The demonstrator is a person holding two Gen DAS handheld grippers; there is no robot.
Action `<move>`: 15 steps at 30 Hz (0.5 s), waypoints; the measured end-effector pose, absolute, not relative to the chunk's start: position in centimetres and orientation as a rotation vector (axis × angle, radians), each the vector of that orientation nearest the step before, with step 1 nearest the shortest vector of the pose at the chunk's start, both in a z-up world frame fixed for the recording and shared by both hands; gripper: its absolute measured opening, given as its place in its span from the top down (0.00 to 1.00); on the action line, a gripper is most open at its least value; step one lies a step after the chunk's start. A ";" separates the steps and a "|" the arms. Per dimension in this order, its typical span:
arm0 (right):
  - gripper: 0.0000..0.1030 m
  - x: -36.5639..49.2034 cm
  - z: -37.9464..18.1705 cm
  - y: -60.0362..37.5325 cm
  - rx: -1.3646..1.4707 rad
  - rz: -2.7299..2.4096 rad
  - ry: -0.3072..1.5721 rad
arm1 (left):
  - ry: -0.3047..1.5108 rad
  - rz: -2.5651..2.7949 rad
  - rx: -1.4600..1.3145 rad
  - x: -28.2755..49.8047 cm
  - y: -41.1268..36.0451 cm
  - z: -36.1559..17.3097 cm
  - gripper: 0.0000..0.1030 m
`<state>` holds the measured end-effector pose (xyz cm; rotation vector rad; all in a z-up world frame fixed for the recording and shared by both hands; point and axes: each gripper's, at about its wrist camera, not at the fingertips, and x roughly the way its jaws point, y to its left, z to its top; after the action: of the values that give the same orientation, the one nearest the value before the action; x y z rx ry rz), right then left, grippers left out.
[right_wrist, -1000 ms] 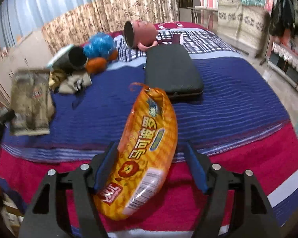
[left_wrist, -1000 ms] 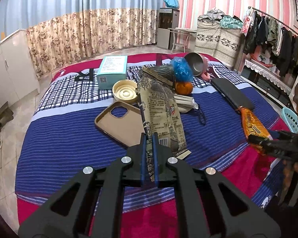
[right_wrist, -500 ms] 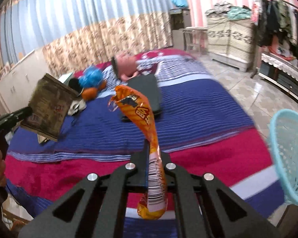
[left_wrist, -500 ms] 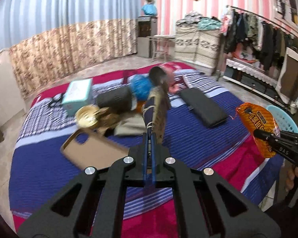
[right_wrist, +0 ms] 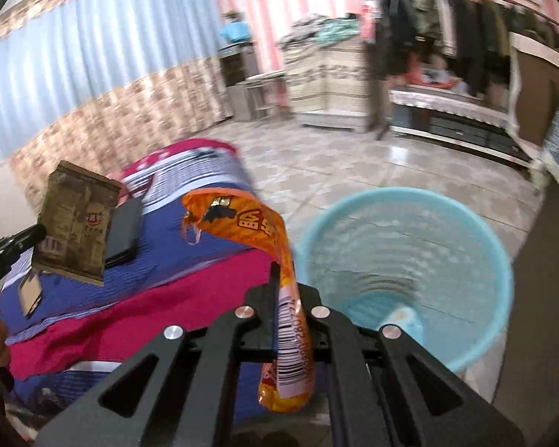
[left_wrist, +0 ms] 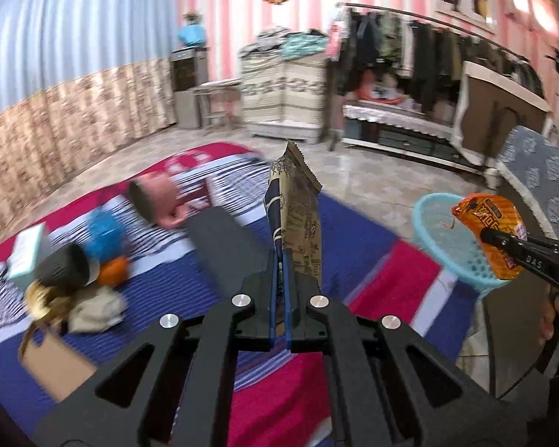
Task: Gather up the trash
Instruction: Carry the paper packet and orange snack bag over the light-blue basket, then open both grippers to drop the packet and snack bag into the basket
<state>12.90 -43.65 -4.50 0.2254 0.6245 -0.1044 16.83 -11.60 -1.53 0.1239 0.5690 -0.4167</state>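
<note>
Step in hand: carrying trash to bin. Left gripper jaws clamped on brown wrapper, held upright above bed. Right gripper jaws pinched on orange snack bag, just beside blue basket (floor, by bed edge). Next: bring each over basket mouth, part jaws, drop; brown wrapper has farther to go.

Bed with blue-striped cover over a red blanket, motion-blurred. On it in the left wrist view: black flat case mid-bed; pink pot on its side farther back; blue bundle and orange object left of the case; teal box far left; tan phone case near left. Tiled floor right of the bed carries a light-blue basket.
</note>
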 end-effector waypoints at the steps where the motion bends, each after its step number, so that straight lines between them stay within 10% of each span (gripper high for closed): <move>1: 0.97 12.8 -4.5 -44.4 0.233 -0.121 0.624 | 0.563 -0.440 0.131 16.9 -13.1 -1.5 0.99; 15: 0.97 11.0 -6.8 -54.1 0.331 -0.315 0.630 | 0.579 -0.703 0.200 18.9 -29.5 -4.3 0.99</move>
<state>11.04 -54.13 -6.76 0.3308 0.6302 -0.3147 18.90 -29.51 -4.31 0.1998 0.5792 -0.7033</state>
